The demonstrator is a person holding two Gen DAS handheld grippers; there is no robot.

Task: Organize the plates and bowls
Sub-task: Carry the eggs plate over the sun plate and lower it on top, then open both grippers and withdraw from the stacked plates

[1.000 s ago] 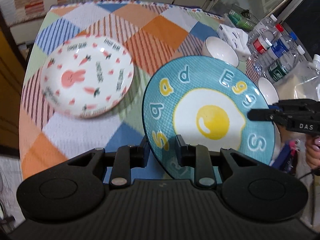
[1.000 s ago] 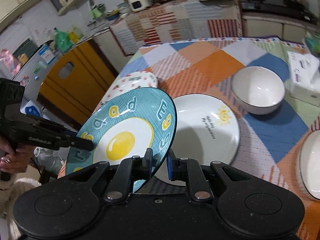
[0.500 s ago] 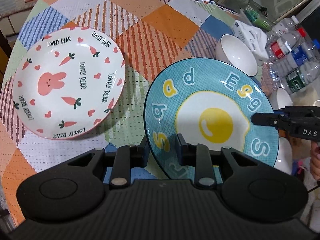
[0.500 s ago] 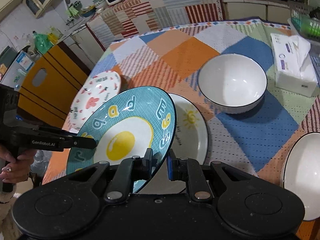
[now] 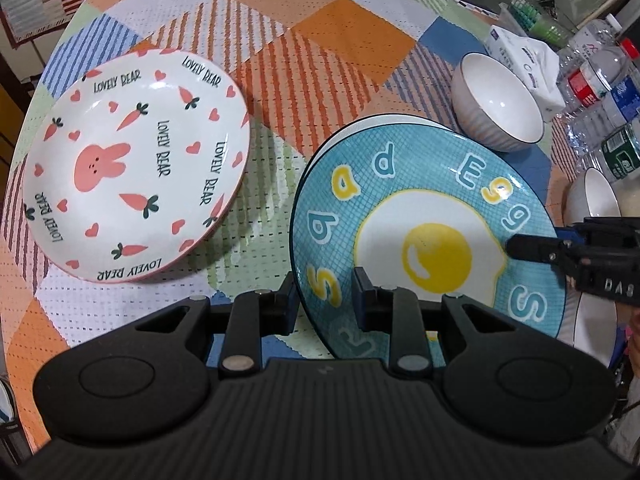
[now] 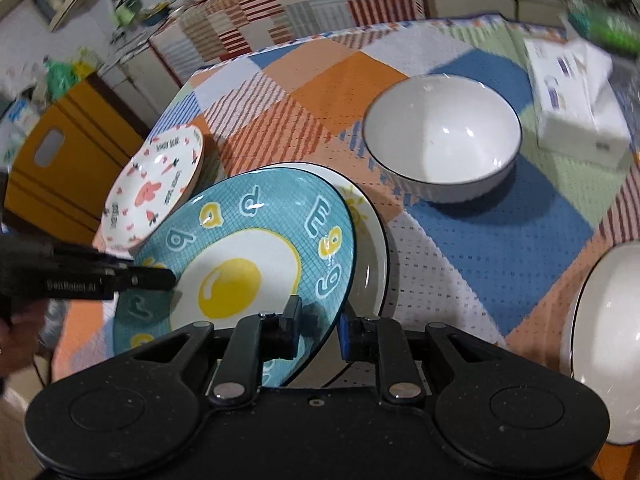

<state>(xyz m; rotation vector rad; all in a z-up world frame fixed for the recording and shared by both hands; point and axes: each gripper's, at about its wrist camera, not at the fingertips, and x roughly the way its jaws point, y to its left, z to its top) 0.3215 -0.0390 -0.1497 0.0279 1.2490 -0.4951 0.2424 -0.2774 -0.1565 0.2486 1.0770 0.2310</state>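
Through my left wrist camera, my left gripper pinches the near rim of the teal egg plate, one finger under it, one on top; the plate lies tilted over a white plate of which only a rim sliver shows; my right gripper reaches onto its right rim, body cut off by the frame; the bunny plate sits near the tablecloth's left edge.

Through my right wrist camera, my right gripper straddles the egg plate's rim, jaws opening; whether the pads touch it is hard to tell; the sun-marked white plate is mostly hidden beneath; a white bowl stands behind; another is cut off at right.
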